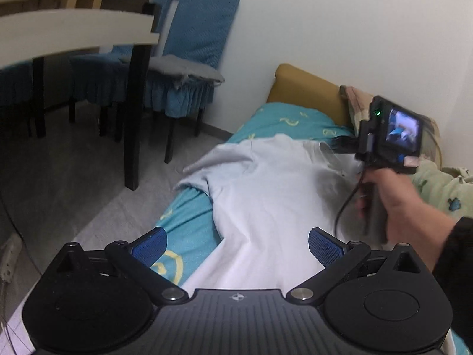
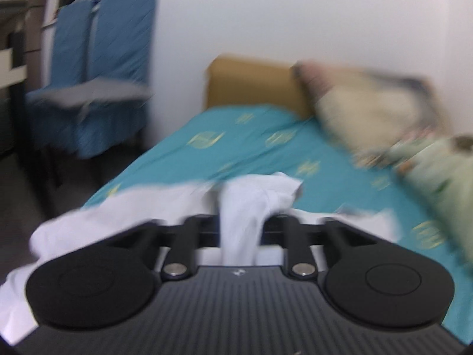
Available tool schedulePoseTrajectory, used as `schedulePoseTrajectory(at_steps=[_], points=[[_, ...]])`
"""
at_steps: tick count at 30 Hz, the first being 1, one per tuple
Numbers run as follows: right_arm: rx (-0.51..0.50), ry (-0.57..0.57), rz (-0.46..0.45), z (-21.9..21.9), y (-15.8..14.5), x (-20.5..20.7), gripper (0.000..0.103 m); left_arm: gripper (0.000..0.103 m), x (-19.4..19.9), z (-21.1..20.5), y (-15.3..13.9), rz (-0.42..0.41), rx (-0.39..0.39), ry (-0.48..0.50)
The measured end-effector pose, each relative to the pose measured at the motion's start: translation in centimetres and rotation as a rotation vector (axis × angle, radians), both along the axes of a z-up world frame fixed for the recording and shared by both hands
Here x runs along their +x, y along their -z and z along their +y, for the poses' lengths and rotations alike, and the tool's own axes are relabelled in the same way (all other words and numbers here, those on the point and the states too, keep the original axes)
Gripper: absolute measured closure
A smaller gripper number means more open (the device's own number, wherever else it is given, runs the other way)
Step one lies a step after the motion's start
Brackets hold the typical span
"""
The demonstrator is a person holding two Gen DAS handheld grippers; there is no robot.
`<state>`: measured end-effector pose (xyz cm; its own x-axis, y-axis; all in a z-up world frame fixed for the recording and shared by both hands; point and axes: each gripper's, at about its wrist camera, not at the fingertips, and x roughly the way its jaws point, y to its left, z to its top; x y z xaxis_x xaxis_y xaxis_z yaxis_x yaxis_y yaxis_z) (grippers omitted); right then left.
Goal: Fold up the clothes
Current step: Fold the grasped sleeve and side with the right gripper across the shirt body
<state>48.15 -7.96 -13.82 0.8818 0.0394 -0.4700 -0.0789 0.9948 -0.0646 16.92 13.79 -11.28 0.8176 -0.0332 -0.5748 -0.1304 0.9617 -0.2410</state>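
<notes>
I'm looking at a bed [image 1: 275, 118] with a teal sheet [image 2: 242, 148] printed in yellow, running from near to far along a white wall [image 1: 340, 29]. White shirt [image 1: 266, 195] lies spread over the near and middle part of the sheet, one sleeve hanging off the left edge toward the floor [image 1: 74, 177]. Left gripper [image 1: 238, 247] hovers over the near end of the shirt, fingers spread wide, blue pads [image 1: 149, 244] bare, nothing between them. Right gripper [image 2: 241, 224] is pressed together on a bunched fold of the shirt, cloth rising up between the fingers; that view is motion-blurred. From the left wrist view the right gripper sits at the far right of the shirt, held by a hand [image 1: 405, 204] in a dark sleeve, with a cable hanging down from it. Far end of the bed: mustard headboard [image 1: 304, 91] against the wall, patterned pillow [image 2: 369, 109] beside it, and a pale green blanket [image 2: 443, 174] along the right side. Left of the bed: grey floor, blue covered chairs [image 1: 195, 47] with a grey cushion [image 1: 183, 69] on one seat, and a table [image 1: 74, 29] with dark legs.
</notes>
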Motion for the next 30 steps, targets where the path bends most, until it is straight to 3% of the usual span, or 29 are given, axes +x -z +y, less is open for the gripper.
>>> schedulePoseTrajectory(at_steps=[2,7,14,17,23,26,30], points=[[0.046,-0.016,0.006,-0.5,0.6,-0.3,0.001,0.0,0.5,-0.1,0.6,0.014,-0.001,0.006],[0.123,-0.028,-0.003,-2.5,-0.8,-3.0,0.0,0.0,1.2,-0.6,1.5,0.028,0.01,0.025],[0.242,-0.045,-0.068,-7.1,-7.2,-15.6,0.0,0.0,-0.4,-2.5,-0.3,-0.03,0.058,0.069],[0.246,-0.042,-0.074,-8.6,-9.4,-22.6,0.0,0.0,-2.3,-2.7,-1.7,-0.052,0.027,0.099],[0.24,-0.042,-0.093,-9.5,-12.3,-35.5,0.0,0.0,-8.9,-3.9,-5.3,-0.112,0.059,0.139],[0.237,-0.029,-0.143,-9.7,-13.0,-40.7,0.0,0.0,-11.8,-5.6,-7.0,-0.123,0.102,0.157],[0.282,0.003,-0.155,-10.8,-12.8,-45.8,0.0,0.0,-15.4,-7.2,-8.4,-0.156,0.076,0.18]])
